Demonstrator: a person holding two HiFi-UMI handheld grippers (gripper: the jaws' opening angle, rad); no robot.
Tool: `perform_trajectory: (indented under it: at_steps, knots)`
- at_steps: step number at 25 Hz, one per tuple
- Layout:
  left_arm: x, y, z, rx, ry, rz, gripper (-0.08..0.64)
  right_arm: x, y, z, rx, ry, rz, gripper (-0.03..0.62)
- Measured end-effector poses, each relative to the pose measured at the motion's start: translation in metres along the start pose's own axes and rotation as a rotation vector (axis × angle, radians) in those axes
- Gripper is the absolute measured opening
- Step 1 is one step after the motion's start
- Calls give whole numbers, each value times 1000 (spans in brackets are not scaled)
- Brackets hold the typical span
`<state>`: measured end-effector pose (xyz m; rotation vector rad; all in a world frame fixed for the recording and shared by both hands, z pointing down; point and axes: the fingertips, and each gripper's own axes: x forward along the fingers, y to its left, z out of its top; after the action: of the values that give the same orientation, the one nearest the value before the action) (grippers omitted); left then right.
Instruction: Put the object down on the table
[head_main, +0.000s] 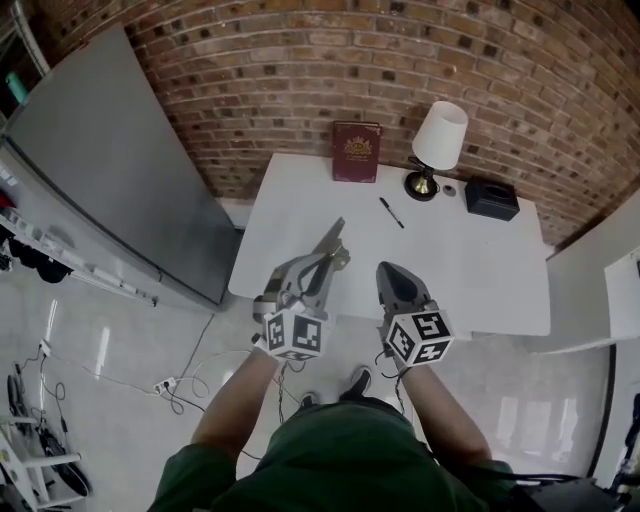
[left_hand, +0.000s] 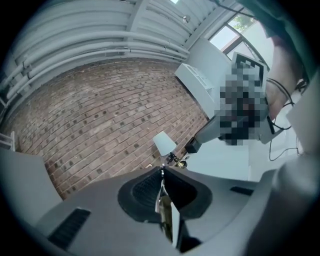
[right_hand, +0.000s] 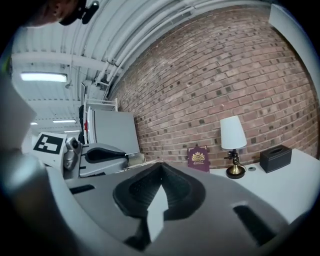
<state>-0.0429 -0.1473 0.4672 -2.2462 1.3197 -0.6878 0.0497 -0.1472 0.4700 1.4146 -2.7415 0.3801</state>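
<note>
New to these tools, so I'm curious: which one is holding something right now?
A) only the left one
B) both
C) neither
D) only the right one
A: the left gripper is closed on a thin flat object that sticks out past its tips, while the right gripper is closed with nothing between its jaws.

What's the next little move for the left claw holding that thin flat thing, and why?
Probably lower the left gripper toward the table just ahead before opening. Its jaws are shut on the thin flat piece, which seems to hang above the table's near edge, not resting on it.
</note>
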Motion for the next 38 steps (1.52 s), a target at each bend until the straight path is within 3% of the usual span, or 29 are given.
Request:
perform_trajectory:
  at_steps: [7,13,28,38]
  knots:
    - [50,-14,-27,-17,99,-6,23,22,-44,-8,40,34,40,3]
    - [92,-23,-44,20,118,-70,23,37,-72,-12,57,59,4,3]
    - [183,-45,-132,49,56,-374,23,77,-101,-31,91,117,-276,3]
    - [228,-76,-164,87,16,-499,25,79,-107,-50,110,148,-393,3]
